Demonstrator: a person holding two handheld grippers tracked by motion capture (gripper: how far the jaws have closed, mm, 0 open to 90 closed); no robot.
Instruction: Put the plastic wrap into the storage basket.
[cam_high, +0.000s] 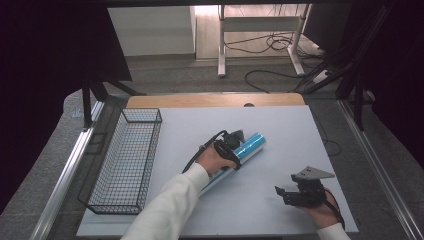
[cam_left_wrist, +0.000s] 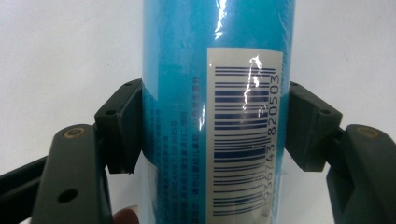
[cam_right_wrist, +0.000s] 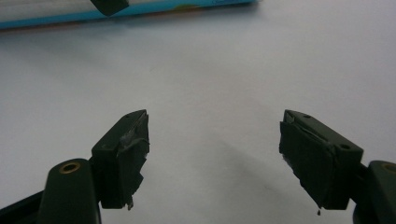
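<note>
A long blue roll in shiny wrap lies slantwise on the white table, its near end pale. My left gripper is shut on the roll about midway along. In the left gripper view both pads press the sides of the blue roll, beside its barcode label, with the left gripper straddling it. My right gripper hovers at the front right, open, apart from the roll. In the right gripper view the right gripper holds nothing, and the roll runs along the top edge.
A black wire basket stands along the table's left side, with nothing visible inside. A wooden strip borders the table's far edge. Beyond it are floor cables and a desk frame.
</note>
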